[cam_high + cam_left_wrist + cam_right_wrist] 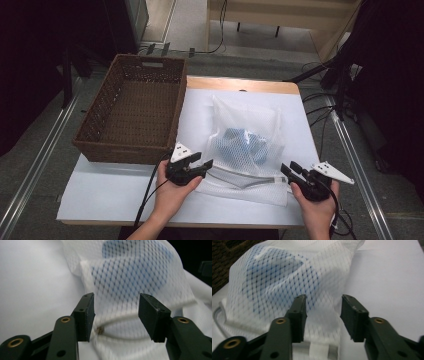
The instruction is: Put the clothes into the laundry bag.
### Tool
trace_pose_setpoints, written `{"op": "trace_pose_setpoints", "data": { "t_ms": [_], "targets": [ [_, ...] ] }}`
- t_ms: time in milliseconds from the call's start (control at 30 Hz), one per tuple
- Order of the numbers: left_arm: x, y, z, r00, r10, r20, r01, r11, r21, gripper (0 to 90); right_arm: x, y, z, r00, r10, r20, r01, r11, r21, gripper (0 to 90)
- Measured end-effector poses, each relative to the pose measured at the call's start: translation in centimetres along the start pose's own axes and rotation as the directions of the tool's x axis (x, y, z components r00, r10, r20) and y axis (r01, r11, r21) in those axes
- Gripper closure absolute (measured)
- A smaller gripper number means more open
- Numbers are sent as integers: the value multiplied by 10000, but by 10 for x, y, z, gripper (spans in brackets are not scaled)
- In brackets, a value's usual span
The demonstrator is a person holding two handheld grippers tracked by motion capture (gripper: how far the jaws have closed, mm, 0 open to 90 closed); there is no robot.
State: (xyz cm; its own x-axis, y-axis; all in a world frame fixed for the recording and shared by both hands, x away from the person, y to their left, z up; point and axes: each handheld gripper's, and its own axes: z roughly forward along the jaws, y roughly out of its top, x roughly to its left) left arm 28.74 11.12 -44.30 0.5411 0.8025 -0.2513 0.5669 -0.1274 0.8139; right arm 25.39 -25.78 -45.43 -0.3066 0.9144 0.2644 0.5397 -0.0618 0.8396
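While both hand-held grippers are held with jaws spread wide and nothing between them, the mesh bag (246,145) is left lying flat on the desk (115,192), its open zipped end turned toward the person. The left hand-held gripper (205,164) is poised at the bag's near left corner, by the zipper pull (100,330); the right hand-held gripper (287,168) is poised at the near right corner, just off the mesh.

A poor grasp is the likeliest fault: the mesh is thin and slack, so a single layer may be pinched — or only the zipper tape — and the blue cloth (246,142) inside could be spilled through the mouth if the bag is lifted unevenly. Mesh could also be snagged on a jaw corner.

As for room, the basket (131,107) stands just beside the bag on the left, its near wall close to the left hand. Bare desk is left to the right and along the near edge — little beyond the bag's right side.
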Motion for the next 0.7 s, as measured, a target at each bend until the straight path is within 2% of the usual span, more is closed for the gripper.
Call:
{"op": "trace_pose_setpoints", "data": {
  "t_ms": [67, 100, 133, 167, 233, 300, 367, 400, 433, 500, 533, 567, 633, 700],
  "targets": [
    [-1, 5, 13, 9986, -313, -437, 319, 9994, 134, 431, 0, 5, 11, 9998, 164, -68, -162, 9997, 181, 480],
    [0, 5, 20, 9966, -490, -669, 507, 9984, 240, 399, 1, 7, 19, 9991, 390, -140, -383, 9983, 449, 464],
    [0, 5, 24, 9951, -611, -771, 634, 9976, 279, 362, 2, 7, 25, 9986, 468, -247, -453, 9973, 581, 464],
    [2, 3, 30, 9939, -691, -857, 732, 9963, 453, 363, 3, 6, 29, 9987, 442, -266, -424, 9968, 675, 467],
    [3, -1, 37, 9932, -614, -991, 703, 9935, 890, 366, 5, 1, 37, 9991, 330, -280, -300, 9942, 1030, 504],
    [4, -7, 43, 9944, -305, -1010, 442, 9897, 1365, 423, 6, -6, 43, 9998, -21, -205, 52, 9886, 1505, 607],
    [2, -11, 42, 9936, 279, -1096, -109, 9882, 1527, 523, 6, -12, 48, 9993, -373, 4, 364, 9777, 2067, 743],
    [1, -12, 41, 9937, 448, -1029, -279, 9867, 1603, 628, 6, -14, 48, 9983, -575, 77, 547, 9774, 2043, 810],
    [0, -12, 39, 9944, 649, -834, -497, 9837, 1730, 693, 5, -14, 47, 9975, -687, 171, 638, 9771, 2030, 877],
    [0, -13, 37, 9941, 1015, -390, -919, 9761, 1971, 844, 3, -13, 45, 9960, -816, 367, 719, 9741, 2143, 900],
    [0, -14, 35, 9915, 1239, -387, -1139, 9735, 1982, 893, 1, -12, 43, 9941, -851, 675, 688, 9741, 2155, 900],
    [0, -14, 33, 9873, 1532, -425, -1414, 9685, 2052, 900, -2, -12, 41, 9911, -896, 986, 674, 9754, 2097, 900],
    [1, -16, 30, 9796, 1898, -661, -1730, 9638, 2031, 900, -9, -11, 37, 9843, -845, 1549, 532, 9792, 1957, 900],
    [5, -19, 27, 9774, 1941, -832, -1754, 9655, 1922, 900, -19, -12, 33, 9810, -691, 1812, 358, 9828, 1812, 900]
  ]
}}
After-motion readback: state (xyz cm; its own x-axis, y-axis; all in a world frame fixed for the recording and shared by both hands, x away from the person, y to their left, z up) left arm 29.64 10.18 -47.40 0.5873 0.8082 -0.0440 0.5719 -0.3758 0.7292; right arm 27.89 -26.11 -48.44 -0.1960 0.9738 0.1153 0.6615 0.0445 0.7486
